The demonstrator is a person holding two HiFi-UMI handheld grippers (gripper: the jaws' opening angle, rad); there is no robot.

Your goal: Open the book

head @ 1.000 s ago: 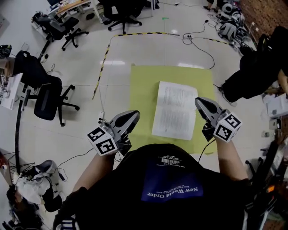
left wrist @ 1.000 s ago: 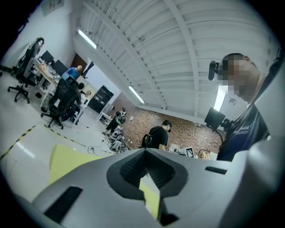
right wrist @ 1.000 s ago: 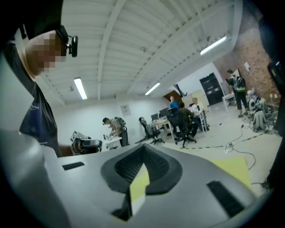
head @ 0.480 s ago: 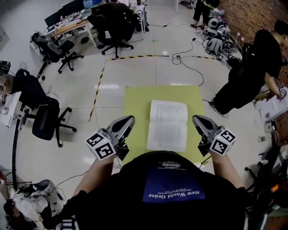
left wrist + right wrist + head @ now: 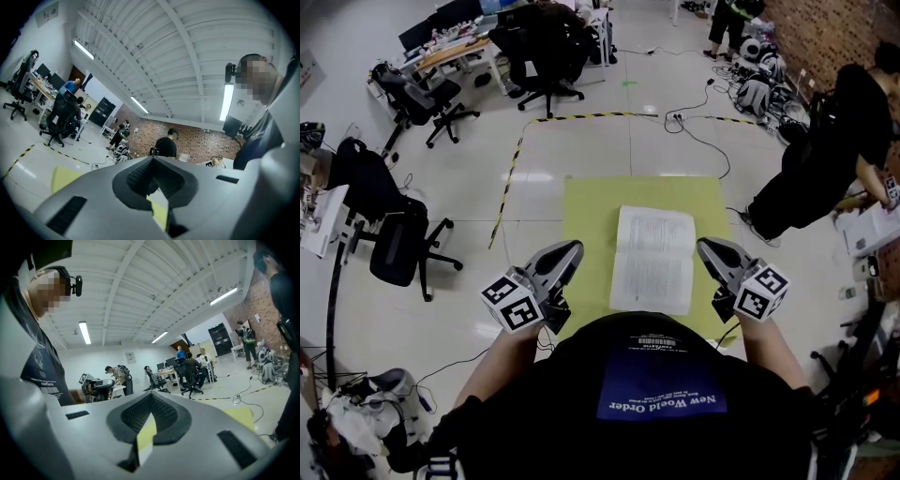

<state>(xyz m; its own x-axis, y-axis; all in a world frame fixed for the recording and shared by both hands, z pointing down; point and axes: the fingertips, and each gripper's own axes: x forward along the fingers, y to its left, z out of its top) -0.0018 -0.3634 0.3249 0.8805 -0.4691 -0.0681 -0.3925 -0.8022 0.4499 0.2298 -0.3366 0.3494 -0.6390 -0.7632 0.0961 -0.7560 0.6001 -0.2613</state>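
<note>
The book [image 5: 652, 261] lies on a yellow-green mat [image 5: 586, 216] on the floor, straight in front of the person's feet. It is spread flat with printed pages facing up, and the crease of the spine runs away from the person.

Both tools are held up near the person's waist, pointing about level, clear of the book and touching nothing. The left gripper [image 5: 570, 250] has its jaws together with nothing between them. The right gripper [image 5: 706, 248] is the same, jaws together and empty. In each gripper's own view only a sliver of the mat shows through the gap behind the pads.

By my reading, the opening is already done, since the pages lie flat and neither tool is needed on them. What's left seems only to stand clear. If the person wanted another page turned, they would have to bend right down to the floor, part one pair of jaws and slip a tip under a page edge.

I count one book, one mat and two grippers. There are at least three office chairs off to the left and far end, and at least two other people at the right side of the room.
</note>
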